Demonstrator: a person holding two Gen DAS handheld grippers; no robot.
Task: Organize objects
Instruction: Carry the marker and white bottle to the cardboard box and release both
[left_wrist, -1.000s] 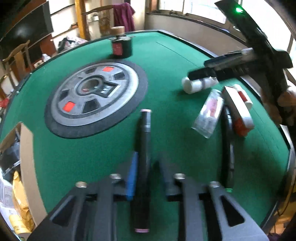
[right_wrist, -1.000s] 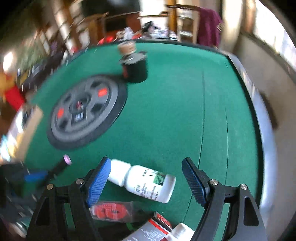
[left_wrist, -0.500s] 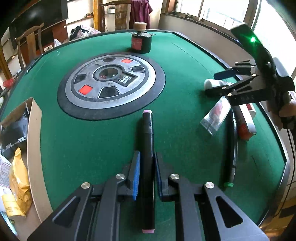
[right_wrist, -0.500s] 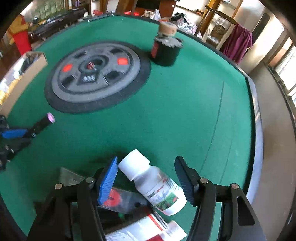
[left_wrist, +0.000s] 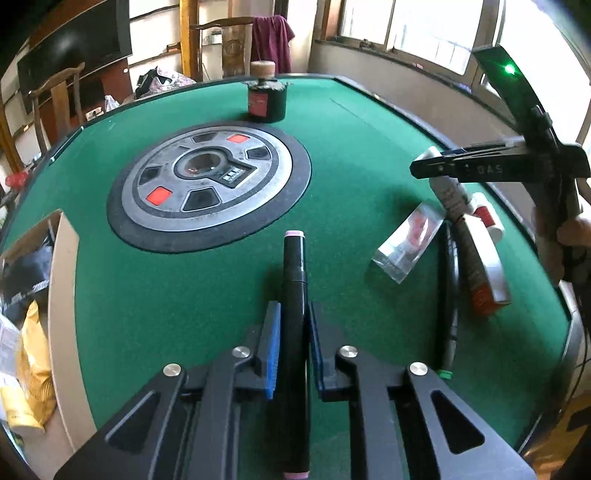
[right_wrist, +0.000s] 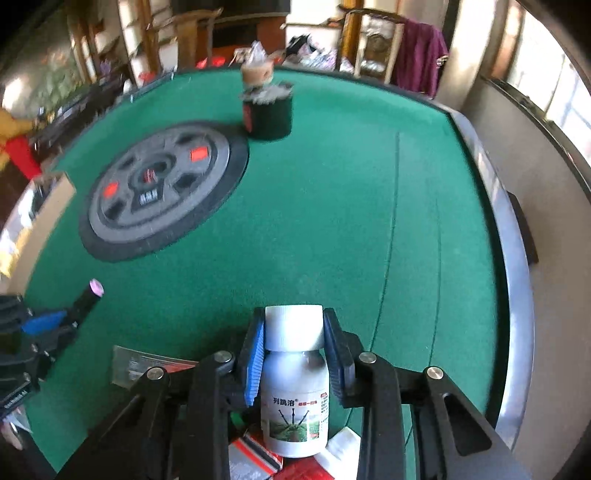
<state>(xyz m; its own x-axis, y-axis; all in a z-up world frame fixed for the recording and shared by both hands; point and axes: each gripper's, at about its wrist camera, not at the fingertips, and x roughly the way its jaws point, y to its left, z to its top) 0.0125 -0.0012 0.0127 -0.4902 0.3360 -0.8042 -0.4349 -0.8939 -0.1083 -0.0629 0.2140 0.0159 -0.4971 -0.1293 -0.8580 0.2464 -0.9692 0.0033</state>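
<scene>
Marker (left_wrist: 293, 314) lies lengthwise between my left gripper (left_wrist: 293, 347) pads, pinched along its barrel, pointing toward the table's far edge. My right gripper (right_wrist: 293, 354) clamps the white bottle (right_wrist: 293, 391) by its cap, above the clutter near the right edge.

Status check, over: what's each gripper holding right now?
Left gripper shut on black marker. Right gripper shut on white bottle. Green table ahead, dark jar far off.

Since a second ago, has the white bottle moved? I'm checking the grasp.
Yes. The white bottle turned from lying crosswise to pointing toward the black jar, clamped by the right gripper.
</scene>
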